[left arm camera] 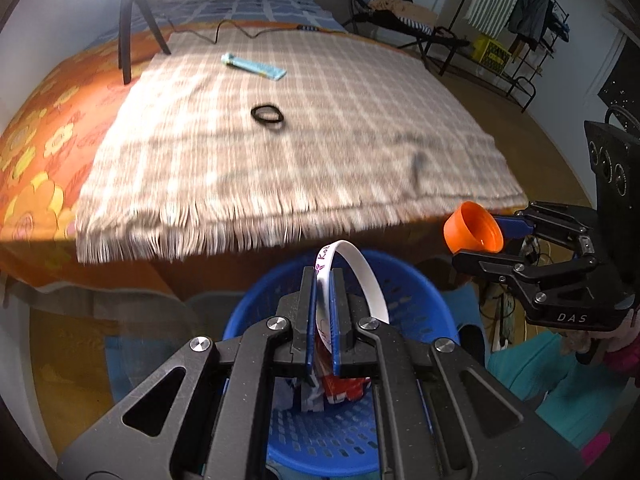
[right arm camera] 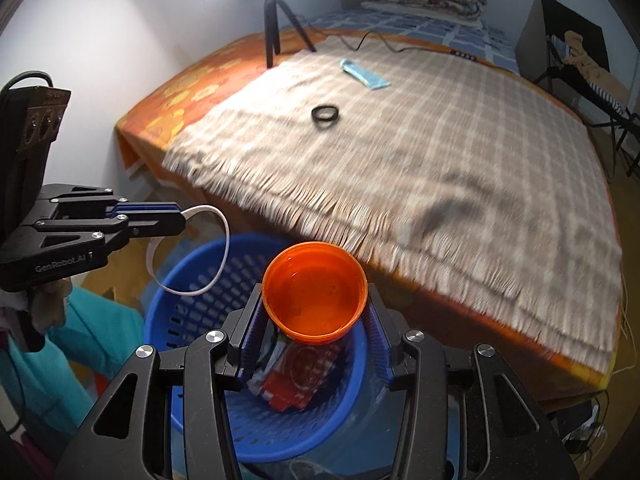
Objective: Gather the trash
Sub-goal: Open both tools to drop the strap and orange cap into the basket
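My left gripper (left arm camera: 323,276) is shut on a white paper strip (left arm camera: 360,268) with purple print and holds it over the blue perforated basket (left arm camera: 420,296). The left gripper also shows in the right wrist view (right arm camera: 180,220), with the strip's loop (right arm camera: 216,256) hanging over the basket (right arm camera: 188,304). My right gripper (right arm camera: 316,312) is shut on an orange plastic cup (right arm camera: 316,292), open side towards the camera, above the basket. In the left wrist view the cup (left arm camera: 472,232) is at the basket's right. Red-and-white wrappers (right arm camera: 300,376) lie inside the basket.
A bed with a checked fringed blanket (left arm camera: 280,152) holds a black hair tie (left arm camera: 268,114) and a light-blue wrapper (left arm camera: 254,66). A tripod with a lamp (left arm camera: 128,20) and a cable stand at the back. A folding chair (left arm camera: 400,20) and a clothes rack (left arm camera: 516,20) stand far right.
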### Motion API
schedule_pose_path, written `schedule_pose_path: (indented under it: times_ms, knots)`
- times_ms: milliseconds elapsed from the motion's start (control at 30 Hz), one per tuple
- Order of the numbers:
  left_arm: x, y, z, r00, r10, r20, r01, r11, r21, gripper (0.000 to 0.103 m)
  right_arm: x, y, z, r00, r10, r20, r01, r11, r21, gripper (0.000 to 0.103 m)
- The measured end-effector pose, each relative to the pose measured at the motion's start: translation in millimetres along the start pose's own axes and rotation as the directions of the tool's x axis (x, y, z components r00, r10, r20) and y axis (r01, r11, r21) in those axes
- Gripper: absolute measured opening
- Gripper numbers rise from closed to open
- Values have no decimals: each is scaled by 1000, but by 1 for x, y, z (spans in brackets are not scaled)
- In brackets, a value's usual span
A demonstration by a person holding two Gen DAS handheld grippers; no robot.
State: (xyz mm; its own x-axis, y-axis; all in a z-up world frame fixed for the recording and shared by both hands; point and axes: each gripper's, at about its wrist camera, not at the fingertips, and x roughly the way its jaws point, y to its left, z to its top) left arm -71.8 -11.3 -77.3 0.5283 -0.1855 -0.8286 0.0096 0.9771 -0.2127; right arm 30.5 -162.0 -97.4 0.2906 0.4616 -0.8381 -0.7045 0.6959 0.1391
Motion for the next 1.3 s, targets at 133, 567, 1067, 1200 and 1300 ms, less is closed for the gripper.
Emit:
schedule_pose_path:
  times_ms: [133, 567, 1067, 1200, 1300]
  knots:
    - [9, 1, -15, 999, 2, -37, -2, 1000, -5, 4, 8, 6, -9, 1000, 4, -23, -4, 1000, -13, 45]
    - [17, 0, -32, 998, 11, -68, -12, 1000, -5, 4, 25, 13, -22, 998, 7, -62, -9, 1000, -27, 45]
    - [22, 4, -33, 996, 33, -83, -34, 999, -16, 25, 38, 12, -26, 995, -5, -104, 3, 1000, -17, 59]
    - [19, 5, -32, 997, 44, -65, -45, 999, -20, 43, 38, 10, -26, 994, -10, -105, 9, 1000, -10, 63]
    - [19, 6, -31, 997, 46, -65, -48, 999, -24, 45, 38, 8, -26, 994, -19, -109, 18, 1000, -4, 65]
